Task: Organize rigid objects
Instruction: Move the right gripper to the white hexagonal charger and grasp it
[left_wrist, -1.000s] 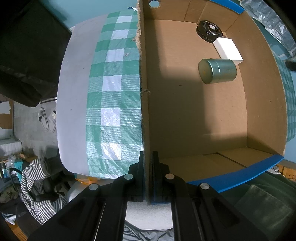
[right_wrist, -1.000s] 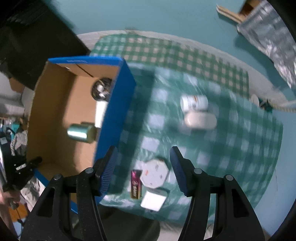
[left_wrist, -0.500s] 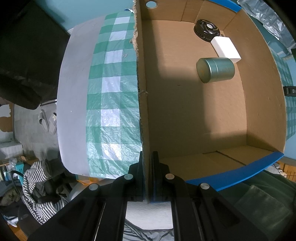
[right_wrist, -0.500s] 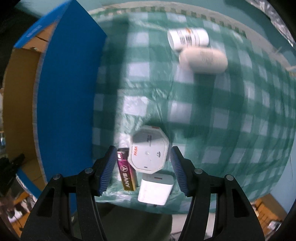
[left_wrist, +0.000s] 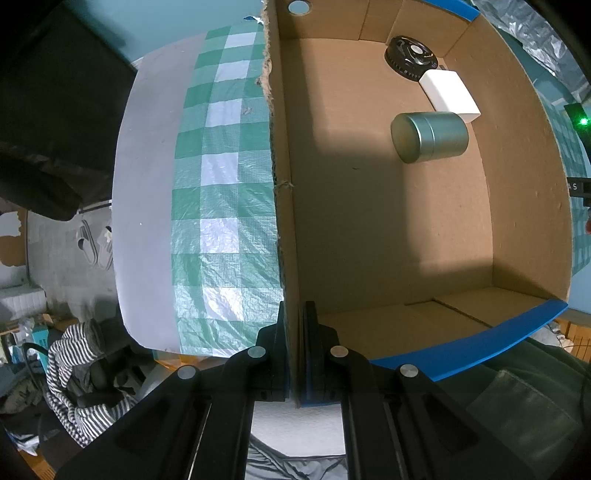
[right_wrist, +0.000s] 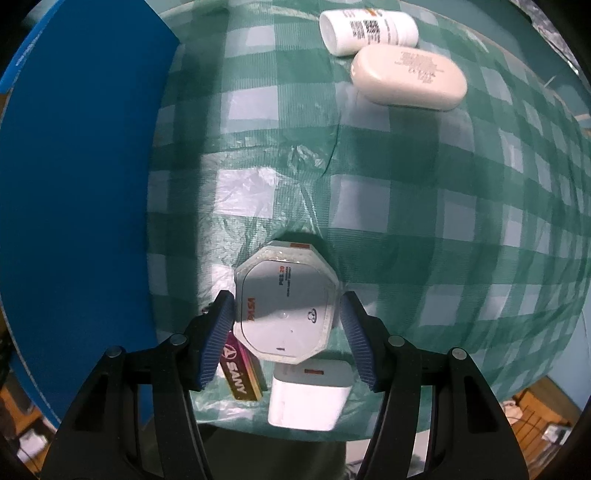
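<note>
Left gripper (left_wrist: 294, 354) at the bottom middle of its frame is clamped tight on the cardboard box (left_wrist: 388, 229) wall, and inside that box toward the upper right sit a green tin (left_wrist: 430, 137), a white block (left_wrist: 450, 96) and a black round thing (left_wrist: 410, 57). Right gripper (right_wrist: 287, 338), lower middle of its view, has its jaws apart on either side of the white octagonal container (right_wrist: 286, 317), pads not quite touching it. Just below that are a white charger (right_wrist: 308, 397) and a little magenta box (right_wrist: 242, 373), with a white bottle (right_wrist: 367, 30) and oval case (right_wrist: 408, 78) up at the top right on the checked tablecloth (right_wrist: 424, 206).
</note>
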